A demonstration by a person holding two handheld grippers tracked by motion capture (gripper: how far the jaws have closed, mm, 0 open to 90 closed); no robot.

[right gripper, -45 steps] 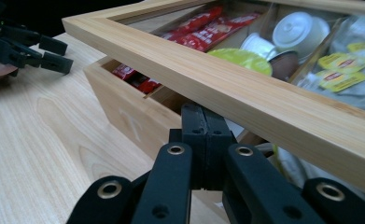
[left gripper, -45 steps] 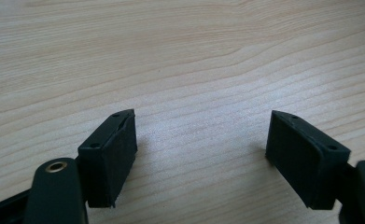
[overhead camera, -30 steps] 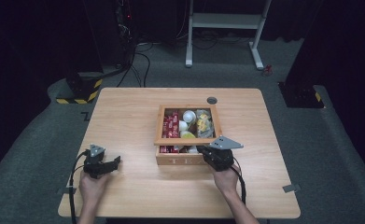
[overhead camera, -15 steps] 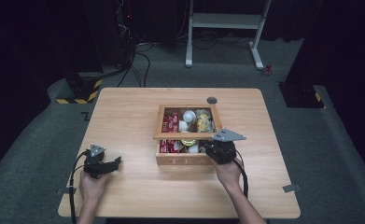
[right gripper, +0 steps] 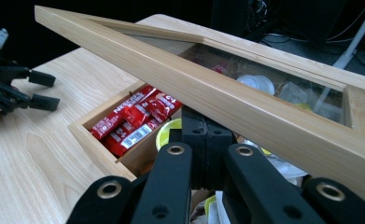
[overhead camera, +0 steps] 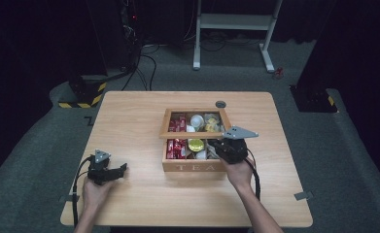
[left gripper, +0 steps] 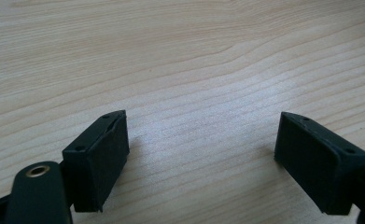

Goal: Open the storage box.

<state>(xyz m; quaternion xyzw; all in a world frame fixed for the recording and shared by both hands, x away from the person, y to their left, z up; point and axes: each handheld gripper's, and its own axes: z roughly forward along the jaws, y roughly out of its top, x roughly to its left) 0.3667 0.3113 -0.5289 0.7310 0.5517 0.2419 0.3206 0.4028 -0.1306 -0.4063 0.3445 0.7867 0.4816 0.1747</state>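
A wooden tea box (overhead camera: 195,166) stands just right of the middle of the bench (overhead camera: 129,116), its front panel lettered TEA and facing the person. Its glass-paned lid (right gripper: 227,93) is partly raised, hinged at the far side, with its front edge lifted off the box. The right tongs (overhead camera: 215,145), at about four o'clock from the bench's centre, are closed with their tips under that front edge; the right gripper view shows the wooden lid frame slanting across just above the shut jaws. Judging from this, the opening is under way but not finished: the lid is tilted only a little and would need to swing much further back to stand clear. Inside, red sachets (right gripper: 133,122) fill the left compartments, a yellow cup (overhead camera: 196,144) and a white cup (overhead camera: 196,120) sit further right. The left tongs (overhead camera: 123,168) rest at about eight o'clock near the front edge, jaws spread wide, having just been opening, with nothing but bare wood between them. The bench is pale wood with a small dark disc (overhead camera: 220,104) at twelve o'clock. Around it lie grey carpet, cables, a white stand (overhead camera: 233,22) and dark surroundings.
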